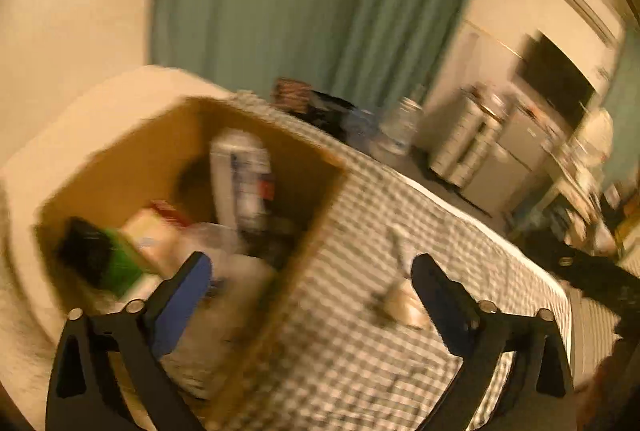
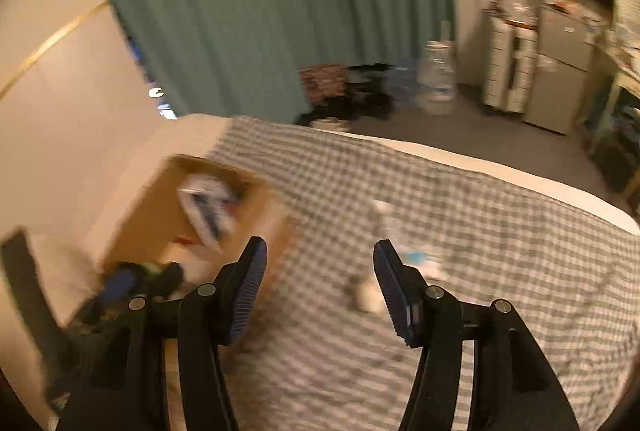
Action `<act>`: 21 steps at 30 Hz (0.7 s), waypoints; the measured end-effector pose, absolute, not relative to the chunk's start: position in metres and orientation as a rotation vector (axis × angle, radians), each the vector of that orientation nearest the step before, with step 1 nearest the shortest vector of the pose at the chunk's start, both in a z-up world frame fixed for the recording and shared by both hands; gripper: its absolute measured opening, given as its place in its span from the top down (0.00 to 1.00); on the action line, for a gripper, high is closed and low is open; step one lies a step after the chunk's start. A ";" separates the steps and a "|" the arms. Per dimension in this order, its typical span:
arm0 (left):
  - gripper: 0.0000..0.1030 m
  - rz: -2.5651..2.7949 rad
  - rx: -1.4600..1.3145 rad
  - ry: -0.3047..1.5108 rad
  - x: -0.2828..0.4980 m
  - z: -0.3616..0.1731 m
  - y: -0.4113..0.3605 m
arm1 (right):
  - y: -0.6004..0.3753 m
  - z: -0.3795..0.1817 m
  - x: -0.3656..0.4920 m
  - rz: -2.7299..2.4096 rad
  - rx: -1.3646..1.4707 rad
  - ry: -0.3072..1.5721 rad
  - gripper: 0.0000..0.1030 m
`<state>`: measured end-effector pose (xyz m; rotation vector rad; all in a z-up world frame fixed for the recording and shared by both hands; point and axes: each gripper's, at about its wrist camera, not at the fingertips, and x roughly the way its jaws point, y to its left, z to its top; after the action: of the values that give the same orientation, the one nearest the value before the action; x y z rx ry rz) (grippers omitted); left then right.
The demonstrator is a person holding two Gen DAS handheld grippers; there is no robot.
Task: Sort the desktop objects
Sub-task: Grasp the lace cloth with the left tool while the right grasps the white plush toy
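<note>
Both views are blurred by motion. An open cardboard box stands on the checked cloth and holds several items, among them a white carton and a green-and-black object. My left gripper is open and empty, its left finger over the box's near part. A small pale object lies on the cloth by its right finger. In the right wrist view the box is at the left. My right gripper is open and empty above the cloth, with small pale objects lying just ahead.
A green curtain hangs behind the bed. Dark bags and clear water jugs sit on the floor beyond. White drawers and a grey fridge stand at the far right. A pale wall is on the left.
</note>
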<state>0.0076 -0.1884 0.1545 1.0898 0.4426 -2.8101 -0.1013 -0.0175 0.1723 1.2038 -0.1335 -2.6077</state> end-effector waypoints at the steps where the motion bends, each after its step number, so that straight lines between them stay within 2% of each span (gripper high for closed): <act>1: 0.00 -2.844 1.116 0.391 0.004 0.148 -0.167 | -0.004 0.165 -0.101 -2.624 1.225 -0.140 0.45; 5: 0.00 -2.895 1.208 0.213 -0.015 0.107 -0.107 | 0.046 0.127 -0.105 -2.630 1.326 -0.271 0.45; 7: 0.00 -2.886 1.244 0.197 -0.026 0.083 -0.093 | 0.065 0.110 -0.107 -2.627 1.361 -0.335 0.45; 11: 0.00 -2.912 1.309 0.326 -0.051 0.042 -0.077 | 0.088 0.075 -0.115 -2.602 1.420 -0.409 0.45; 14: 0.00 -2.982 1.322 0.497 -0.072 0.024 -0.074 | 0.101 0.057 -0.118 -2.587 1.457 -0.431 0.45; 17: 0.00 -2.954 1.348 0.432 -0.088 0.008 -0.071 | 0.110 0.042 -0.127 -2.581 1.494 -0.427 0.45; 18: 0.16 -2.969 1.379 0.374 -0.092 0.001 -0.068 | 0.111 0.038 -0.130 -2.583 1.500 -0.423 0.45; 19: 0.68 -2.999 1.396 0.317 -0.092 -0.003 -0.066 | 0.112 0.036 -0.135 -2.580 1.505 -0.423 0.45; 20: 0.91 -3.009 1.444 0.231 -0.093 -0.009 -0.063 | 0.111 0.033 -0.138 -2.578 1.508 -0.425 0.45; 21: 0.90 -3.003 1.494 0.179 -0.093 -0.013 -0.062 | 0.110 0.032 -0.143 -2.573 1.511 -0.427 0.44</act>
<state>-0.0927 -0.0622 -0.0127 1.4936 0.1793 -3.0032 -0.1429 0.1104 0.0319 1.5112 -0.4268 -2.5733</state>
